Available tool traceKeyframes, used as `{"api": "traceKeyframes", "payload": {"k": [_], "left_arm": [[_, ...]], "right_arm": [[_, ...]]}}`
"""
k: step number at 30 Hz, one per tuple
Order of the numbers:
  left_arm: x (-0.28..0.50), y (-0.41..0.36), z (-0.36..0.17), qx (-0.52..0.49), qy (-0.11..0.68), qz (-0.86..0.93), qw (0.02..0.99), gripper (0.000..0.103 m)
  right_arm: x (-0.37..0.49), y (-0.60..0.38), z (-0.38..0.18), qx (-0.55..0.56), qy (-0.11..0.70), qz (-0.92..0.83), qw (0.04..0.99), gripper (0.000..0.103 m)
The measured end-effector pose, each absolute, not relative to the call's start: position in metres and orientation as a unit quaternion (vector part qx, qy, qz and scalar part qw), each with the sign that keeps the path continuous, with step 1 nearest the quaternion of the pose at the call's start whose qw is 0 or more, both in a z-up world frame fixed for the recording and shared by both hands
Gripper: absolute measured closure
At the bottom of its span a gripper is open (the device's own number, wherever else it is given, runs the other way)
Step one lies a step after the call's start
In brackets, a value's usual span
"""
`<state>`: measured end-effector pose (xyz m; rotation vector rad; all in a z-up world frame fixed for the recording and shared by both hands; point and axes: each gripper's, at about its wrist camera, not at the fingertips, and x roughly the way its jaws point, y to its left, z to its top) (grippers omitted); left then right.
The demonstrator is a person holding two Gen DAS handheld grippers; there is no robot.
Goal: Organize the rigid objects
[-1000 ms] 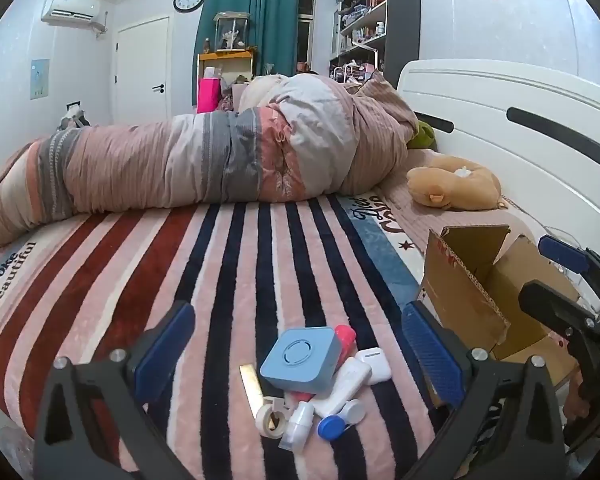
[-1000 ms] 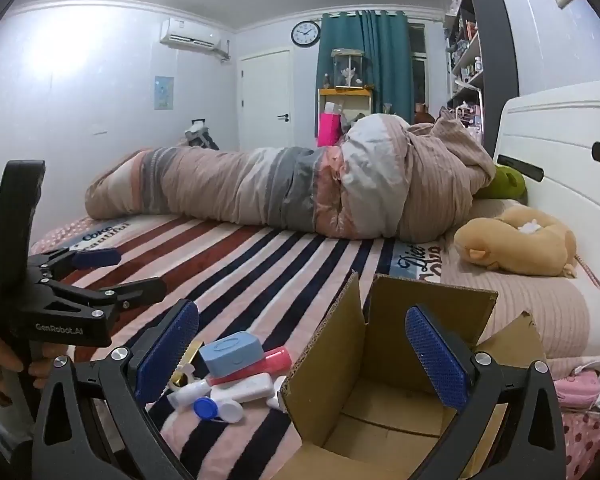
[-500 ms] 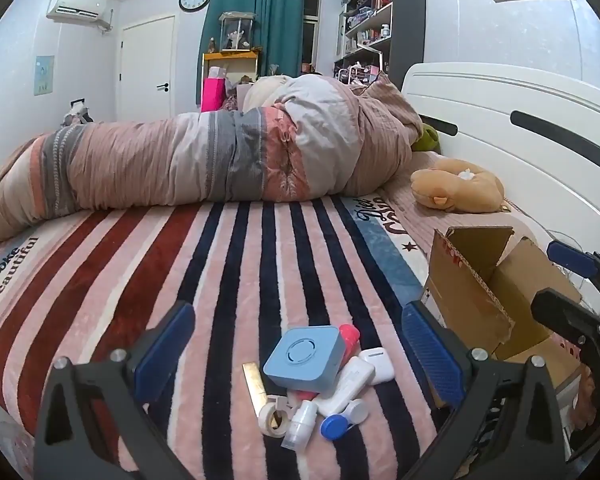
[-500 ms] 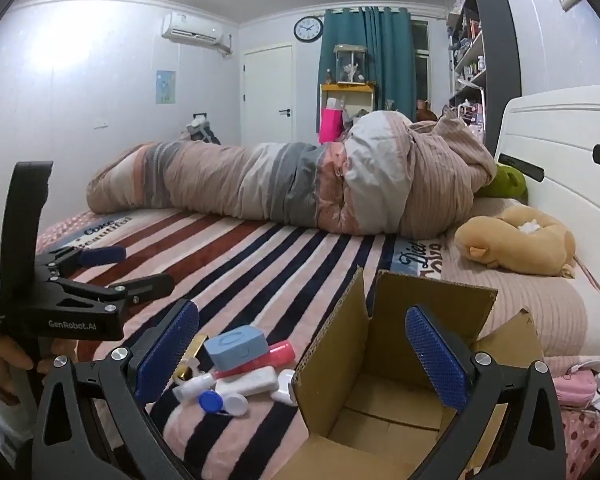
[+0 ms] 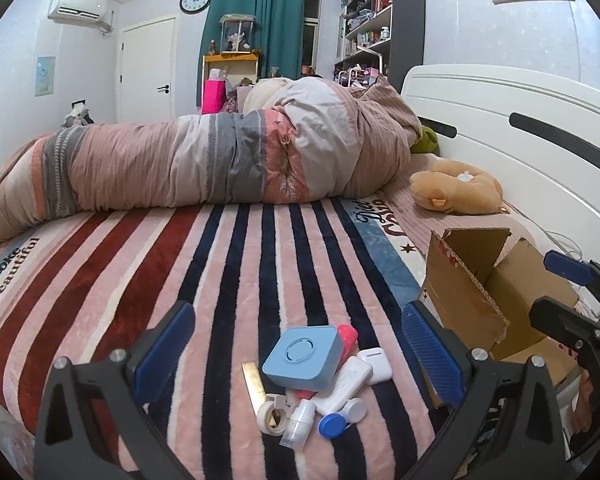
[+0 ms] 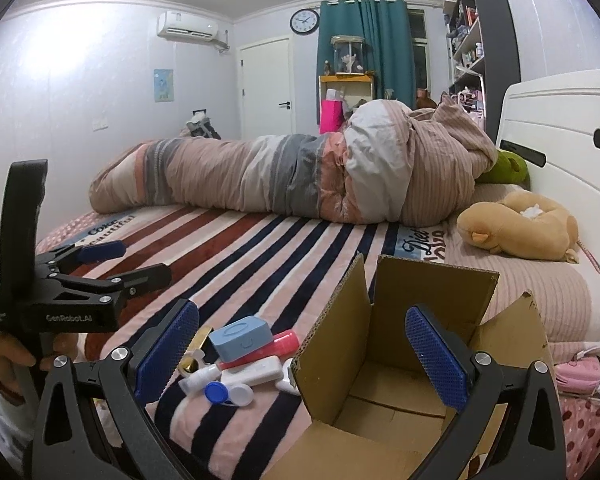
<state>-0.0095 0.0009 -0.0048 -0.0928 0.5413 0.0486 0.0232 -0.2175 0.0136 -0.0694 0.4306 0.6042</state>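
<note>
A pile of small rigid items lies on the striped blanket: a light blue square box (image 5: 302,362), a pink tube (image 5: 347,336), a white earbud case (image 5: 376,364), a white tube (image 5: 346,384), a blue-and-white lens case (image 5: 340,420), a tape roll (image 5: 271,416) and a gold bar (image 5: 254,384). My left gripper (image 5: 296,320) hangs open just before the pile, holding nothing. An open cardboard box (image 6: 420,292) stands right of the pile, its inside empty. My right gripper (image 6: 302,320) is open over the box's near left flap. The blue box (image 6: 240,338) shows left of it.
A rolled pink and grey duvet (image 5: 220,160) lies across the far side of the bed. A tan plush toy (image 5: 456,192) rests by the white headboard (image 5: 520,128). A hand (image 6: 4,354) holds the left gripper (image 6: 140,262). The bed's near edge lies just below the pile.
Both views have risen and drifted slightly, so the pile and box sit a little differently in frame. The grippers stay open and the items have not moved.
</note>
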Motion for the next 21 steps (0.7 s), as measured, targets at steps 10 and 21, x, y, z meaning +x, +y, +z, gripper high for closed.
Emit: {"api": "traceKeyframes", "payload": {"k": [10,21], "left_arm": [[-0.0098,-0.0009,-0.0048,-0.046,0.269,0.025,0.962,0.000],[-0.0073,-0.0012,-0.0077,-0.046,0.275,0.023,0.960,0.000]], "right_arm": [[0.0205,-0.2137,0.0149,-0.038,0.212,0.299,0.930,0.000],[0.0230,-0.2150,0.0107,-0.026,0.226,0.309,0.924,0.000]]}}
